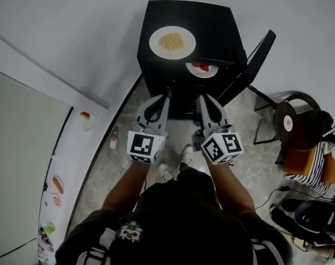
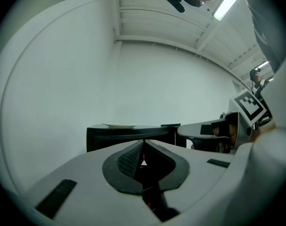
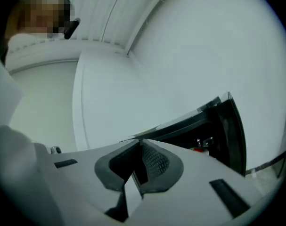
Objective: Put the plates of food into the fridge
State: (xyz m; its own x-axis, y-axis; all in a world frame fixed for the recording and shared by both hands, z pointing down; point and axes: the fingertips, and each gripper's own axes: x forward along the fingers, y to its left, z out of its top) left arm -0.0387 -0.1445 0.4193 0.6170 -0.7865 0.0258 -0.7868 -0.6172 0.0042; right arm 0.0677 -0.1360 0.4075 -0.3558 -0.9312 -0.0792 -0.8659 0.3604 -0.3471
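A low black fridge (image 1: 222,32) stands against the white wall, its door (image 1: 255,62) swung open to the right. On its top sits a white plate of yellow food (image 1: 172,42). A second white plate with red food (image 1: 202,68) rests on a shelf inside. Both grippers are held level just in front of the fridge. My left gripper (image 1: 168,91) is shut and empty; its own view shows the yellow-food plate (image 2: 118,125) ahead at jaw height. My right gripper (image 1: 201,96) has its jaw tips together with nothing between them; its view (image 3: 140,141) shows the open door (image 3: 233,126) and red food (image 3: 199,149).
A black round chair (image 1: 297,120) and a seated person in a striped top (image 1: 316,173) are at the right. A white counter (image 1: 73,164) with small items runs along the left, and a small bottle (image 1: 113,141) stands on the floor beside it.
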